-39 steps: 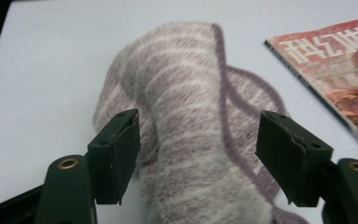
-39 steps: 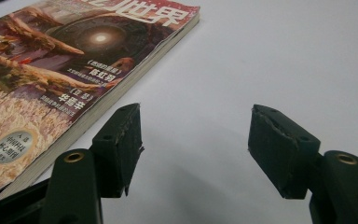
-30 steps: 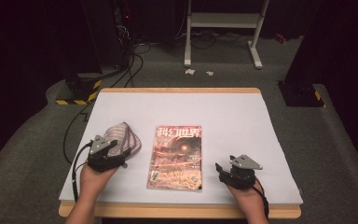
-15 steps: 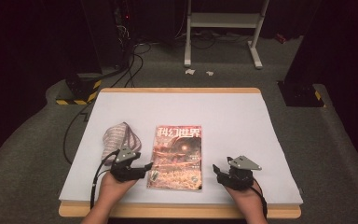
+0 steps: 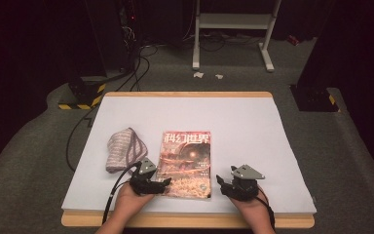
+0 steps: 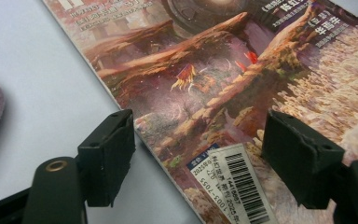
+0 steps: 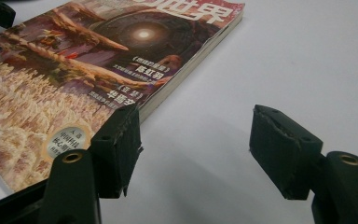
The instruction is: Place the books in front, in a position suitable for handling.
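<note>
Lower left of the high view: the left gripper [image 5: 161, 183] sits at the near left corner of the glossy magazine with the reddish illustrated cover [image 5: 185, 163]. Its jaws have just been opening and now stand wide, straddling the spine edge near the barcode label [image 6: 235, 184] without pressing on it; one pad [image 6: 106, 156] is over bare table, the other over the cover.

Lower right: the right gripper [image 5: 222, 183] rests just beside the magazine's near right corner, jaws spread, nothing between them.

The magazine lies flat, centre-near on the white table top [image 5: 253, 126]. The folded grey-and-purple striped cloth [image 5: 123, 147] lies just left of it, apart.

Judgement: the step is gripping the magazine. Slide one jaw under the spine edge, keep low, close squarely, and avoid creasing the cover.
</note>
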Available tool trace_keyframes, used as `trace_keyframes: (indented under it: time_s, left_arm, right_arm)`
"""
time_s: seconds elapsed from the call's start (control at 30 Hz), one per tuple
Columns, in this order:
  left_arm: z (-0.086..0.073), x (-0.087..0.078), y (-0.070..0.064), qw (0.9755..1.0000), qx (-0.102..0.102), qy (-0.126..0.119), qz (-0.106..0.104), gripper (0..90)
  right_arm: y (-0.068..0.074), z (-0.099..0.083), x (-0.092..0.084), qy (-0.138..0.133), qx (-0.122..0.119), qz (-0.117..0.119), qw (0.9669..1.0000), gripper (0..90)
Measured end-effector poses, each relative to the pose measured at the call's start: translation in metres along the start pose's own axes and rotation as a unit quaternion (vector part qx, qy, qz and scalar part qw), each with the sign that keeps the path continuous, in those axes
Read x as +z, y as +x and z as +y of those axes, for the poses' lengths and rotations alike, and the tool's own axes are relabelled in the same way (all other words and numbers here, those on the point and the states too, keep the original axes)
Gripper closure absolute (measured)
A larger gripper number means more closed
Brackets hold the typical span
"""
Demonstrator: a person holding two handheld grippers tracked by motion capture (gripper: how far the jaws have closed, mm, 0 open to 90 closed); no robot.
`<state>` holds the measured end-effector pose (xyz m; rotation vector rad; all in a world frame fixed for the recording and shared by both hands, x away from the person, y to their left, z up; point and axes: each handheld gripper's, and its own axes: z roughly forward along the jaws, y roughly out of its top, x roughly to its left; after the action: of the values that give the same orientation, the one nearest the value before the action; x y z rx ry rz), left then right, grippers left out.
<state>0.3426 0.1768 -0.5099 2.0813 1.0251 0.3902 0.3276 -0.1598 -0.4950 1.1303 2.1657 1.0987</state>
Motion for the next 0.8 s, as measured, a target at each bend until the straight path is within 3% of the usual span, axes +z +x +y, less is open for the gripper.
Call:
trace_keyframes:
  time_s: [0.27,0.8]
  left_arm:
    - [0.000,0.002,-0.003,0.9999,-0.009,0.003,-0.008,21.9]
    - [0.002,0.000,-0.009,0.9997,-0.015,0.019,0.001,20.8]
  right_arm:
    - [0.005,0.000,0.001,-0.002,-0.001,0.013,0.9999,33.1]
    - [0.012,0.001,0.005,0.013,0.001,0.030,0.9995,33.8]
